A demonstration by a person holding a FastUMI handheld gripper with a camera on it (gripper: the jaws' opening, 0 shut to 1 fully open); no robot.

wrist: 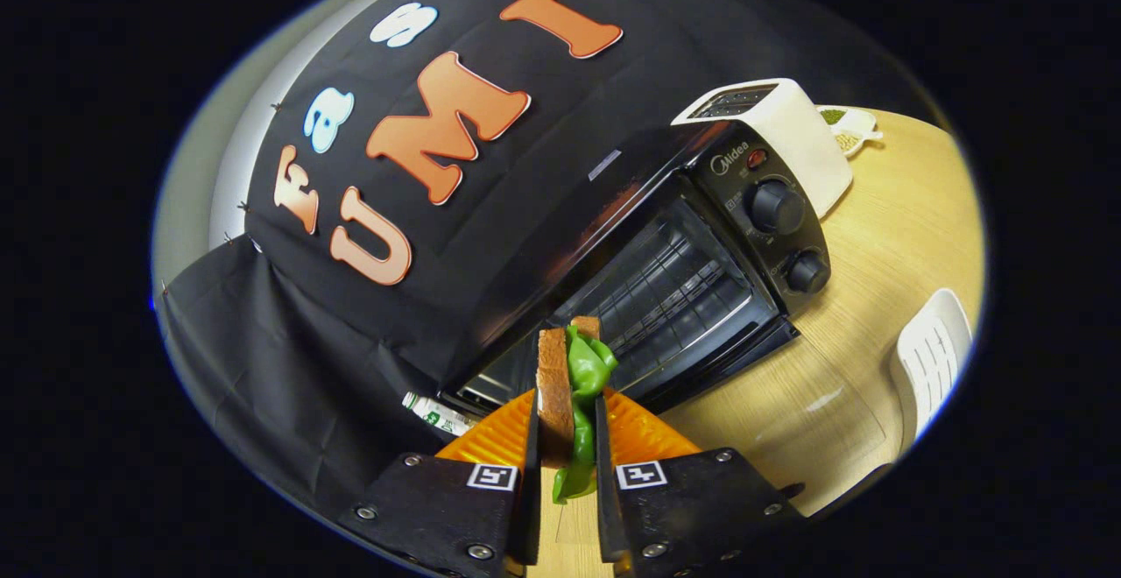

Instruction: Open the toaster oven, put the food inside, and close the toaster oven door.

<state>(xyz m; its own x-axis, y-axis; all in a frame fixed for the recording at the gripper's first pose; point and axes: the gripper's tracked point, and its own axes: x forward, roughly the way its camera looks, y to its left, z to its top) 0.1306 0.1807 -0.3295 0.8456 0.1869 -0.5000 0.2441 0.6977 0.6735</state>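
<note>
Wooden table (pixel 876 236), tool (pixel 565 438) clamping sandwich (pixel 560 385)

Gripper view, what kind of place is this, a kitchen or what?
Likely a mock kitchen counter in a recording booth: a black toaster oven with its door open, a white toaster on a wooden table, the gripper shut on a sandwich.

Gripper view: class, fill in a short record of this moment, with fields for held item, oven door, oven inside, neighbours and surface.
held item: sandwich, bread with green leaf, clamped in the gripper
oven door: open on the toaster oven, just beyond the fingers
oven inside: wire rack, no food on it
neighbours: white toaster beside the oven
surface: wooden table
</note>
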